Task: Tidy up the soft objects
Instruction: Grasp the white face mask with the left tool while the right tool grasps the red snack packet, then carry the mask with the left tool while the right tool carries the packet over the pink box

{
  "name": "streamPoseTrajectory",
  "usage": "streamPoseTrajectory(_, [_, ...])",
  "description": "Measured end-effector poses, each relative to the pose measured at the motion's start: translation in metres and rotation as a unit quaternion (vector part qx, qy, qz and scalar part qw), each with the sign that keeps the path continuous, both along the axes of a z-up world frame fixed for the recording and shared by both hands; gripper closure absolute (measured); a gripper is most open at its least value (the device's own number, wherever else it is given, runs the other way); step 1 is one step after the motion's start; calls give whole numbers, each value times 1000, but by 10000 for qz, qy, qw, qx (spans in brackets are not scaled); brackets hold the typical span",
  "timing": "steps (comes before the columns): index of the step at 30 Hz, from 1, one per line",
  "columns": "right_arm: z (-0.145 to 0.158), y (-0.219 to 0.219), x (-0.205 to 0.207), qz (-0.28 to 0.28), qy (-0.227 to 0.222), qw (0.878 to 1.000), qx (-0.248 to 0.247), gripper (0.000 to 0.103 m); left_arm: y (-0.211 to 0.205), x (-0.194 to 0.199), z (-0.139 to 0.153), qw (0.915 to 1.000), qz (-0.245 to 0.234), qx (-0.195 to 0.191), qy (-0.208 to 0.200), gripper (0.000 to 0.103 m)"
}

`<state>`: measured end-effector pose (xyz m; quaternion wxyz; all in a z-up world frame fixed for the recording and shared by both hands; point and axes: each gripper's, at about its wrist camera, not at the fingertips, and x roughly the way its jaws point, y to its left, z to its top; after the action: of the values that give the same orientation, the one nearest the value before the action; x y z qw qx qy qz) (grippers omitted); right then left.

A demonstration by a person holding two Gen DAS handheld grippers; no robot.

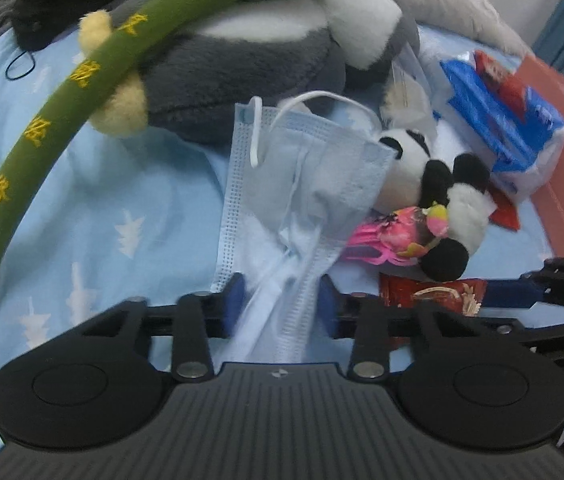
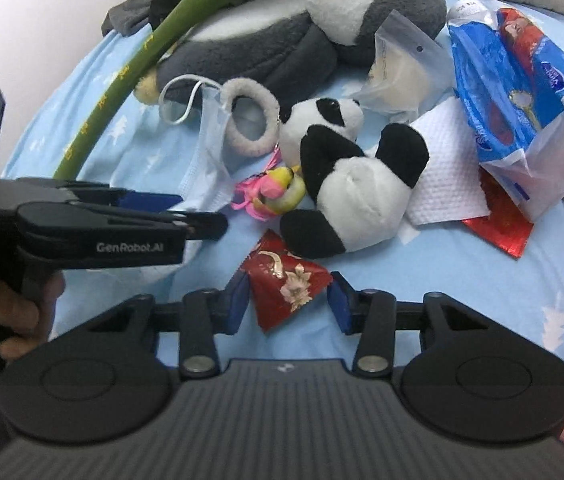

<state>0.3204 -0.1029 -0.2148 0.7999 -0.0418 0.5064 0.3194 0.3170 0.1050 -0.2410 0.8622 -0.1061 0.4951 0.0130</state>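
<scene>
**Mask pinched on the left, red pouch between the right fingers**

The left hand-held gripper [image 1: 282, 304] was pinching the lower end of a light blue face mask [image 1: 306, 176], the fabric bunched between its blue pads; the rest of the mask rose from the grip toward the plush pile, its white ear loops at the upper end. In the right wrist view the same gripper [image 2: 202, 216] came in from the left, fingers close together over the mask [image 2: 206, 160].

The right hand-held gripper [image 2: 288, 300] stood with its fingers on either side of a red floral pouch [image 2: 284, 284] lying on the bed [image 2: 482, 280], whose sheet was pale blue with white tree shapes. The pads appeared to touch the pouch's two ends; whether they were squeezing it could not be told.

Just beyond the pouch lay a panda plush [image 2: 346, 176], with a small pink and yellow toy [image 2: 276, 194] touching its left side. Behind it sat a large grey and white plush [image 2: 306, 36], and a long green plush stalk [image 2: 134, 76] with yellow lettering arched over the bed's left side. Toward the right edge lay a blue tissue pack [image 2: 522, 92] and a white paper towel [image 2: 442, 168].
</scene>
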Motion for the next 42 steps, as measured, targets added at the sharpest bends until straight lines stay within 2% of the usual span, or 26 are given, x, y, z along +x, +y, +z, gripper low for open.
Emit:
streamPoseTrajectory(2, [1,-1,-2,48,-53,10000,25,63,3,-5,0,9998,165,-113,-75,78])
streamPoseTrajectory(6, [-2,-5,-6,44,-109,9999,117,64,6,-20,6,9983,410,-263,-330,87])
streamPoseTrajectory(11, [-1,-6,-18,3,-393,9992,112,65,2,-44,19,9952,682,-395,-578,89])
streamPoseTrajectory(17, [19,-16,-48,-130,-725,9968,312,65,-6,-82,40,9912,862,-515,-857,89])
streamPoseTrajectory(22, [31,-23,-70,-302,-965,9940,413,65,-18,-113,51,9901,968,-482,-895,89])
streamPoseTrajectory(27, [44,-34,-87,-431,-1130,9915,490,65,-31,-136,68,9894,955,-436,-1005,89])
streamPoseTrajectory(36, [92,-53,-121,-469,-1621,9829,738,65,-53,-165,107,9868,916,-479,-1245,89])
streamPoseTrajectory(42, [119,-64,-137,-584,-1854,9773,842,65,-68,-180,136,9842,679,-565,-1536,89])
